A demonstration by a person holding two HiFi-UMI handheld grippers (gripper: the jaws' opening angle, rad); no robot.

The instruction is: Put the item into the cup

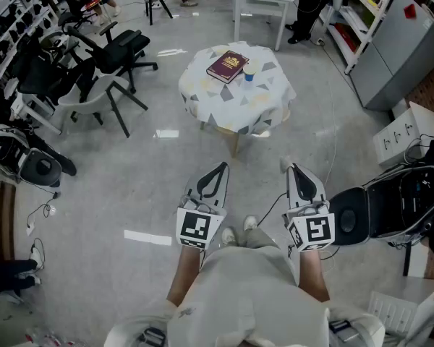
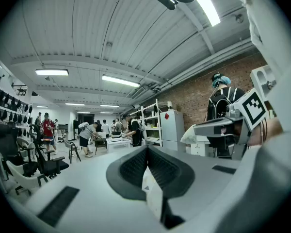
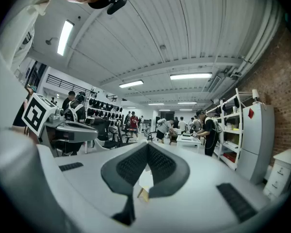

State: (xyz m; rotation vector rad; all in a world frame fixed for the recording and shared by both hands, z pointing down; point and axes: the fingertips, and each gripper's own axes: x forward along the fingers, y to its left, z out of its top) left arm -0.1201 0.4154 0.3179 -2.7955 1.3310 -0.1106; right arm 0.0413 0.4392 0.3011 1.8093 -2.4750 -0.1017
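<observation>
Both tools held low, near the body. Left gripper (image 1: 221,166) and right gripper (image 1: 292,169) have jaws pressed together, nothing between. Cup (image 1: 249,73) stands on the far cloth-covered table (image 1: 202,92), just right of a maroon book (image 1: 227,66). Item not identifiable. Risk: closed jaws tipping the light cup on arrival. Book's gold print is unreadable.
</observation>
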